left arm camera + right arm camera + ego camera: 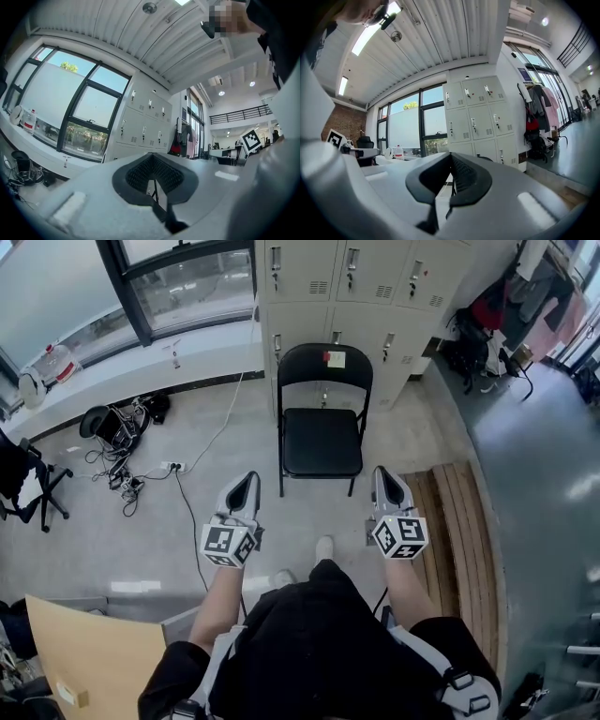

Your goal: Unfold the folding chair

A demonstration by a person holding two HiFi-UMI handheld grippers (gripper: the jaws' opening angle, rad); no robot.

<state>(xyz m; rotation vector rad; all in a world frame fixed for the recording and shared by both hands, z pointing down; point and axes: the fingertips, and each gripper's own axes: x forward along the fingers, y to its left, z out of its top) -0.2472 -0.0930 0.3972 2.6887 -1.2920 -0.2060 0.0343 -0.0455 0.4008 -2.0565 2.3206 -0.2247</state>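
The black folding chair (322, 427) stands unfolded on the floor with its back to the grey lockers, a small pink-and-yellow label on its backrest. My left gripper (246, 479) hangs in front of the chair's left front leg, apart from it, its jaws shut with nothing between them. On the other side my right gripper (384, 474) is level with the chair's right front leg, also shut and empty. In the left gripper view the closed jaws (151, 157) fill the lower frame; a sliver of chair leg (155, 190) shows through them. The right gripper view shows its jaws (451, 158) closed too.
Grey lockers (356, 296) stand behind the chair. A slatted wooden bench (459, 521) lies at my right. Cables and a power strip (141, 474) are strewn on the floor at left, near a black office chair (28, 484). A wooden board (94, 652) sits at lower left.
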